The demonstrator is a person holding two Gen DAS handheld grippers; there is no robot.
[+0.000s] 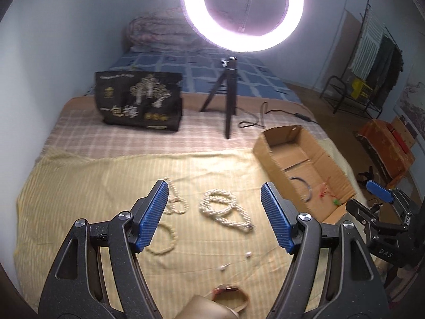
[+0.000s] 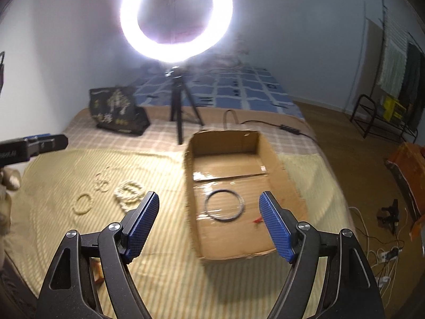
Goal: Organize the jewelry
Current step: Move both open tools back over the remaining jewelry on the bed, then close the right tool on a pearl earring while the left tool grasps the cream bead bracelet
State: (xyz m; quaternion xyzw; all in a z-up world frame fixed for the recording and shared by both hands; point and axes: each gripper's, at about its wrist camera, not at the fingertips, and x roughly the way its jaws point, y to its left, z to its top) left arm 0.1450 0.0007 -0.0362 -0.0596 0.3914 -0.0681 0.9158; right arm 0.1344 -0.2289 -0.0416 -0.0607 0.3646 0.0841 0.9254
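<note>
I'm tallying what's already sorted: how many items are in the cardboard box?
2: a dark ring mid-floor of the box, and a small red piece to its right. More may be hidden.

From where I stand, the yellow striped blanket [image 1: 79,186] lies mostly bare toward the left, easy to sweep across. The pearl necklace coil [image 1: 224,207] and beaded bracelet [image 1: 164,239] clutter its middle. The cardboard box [image 2: 194,159] stands open-topped, its walls (low, slightly bent) blocking any sideways approach. Farther back the ring light tripod [image 1: 225,101] and black gift bag [image 1: 139,101] close off the bed.
</note>
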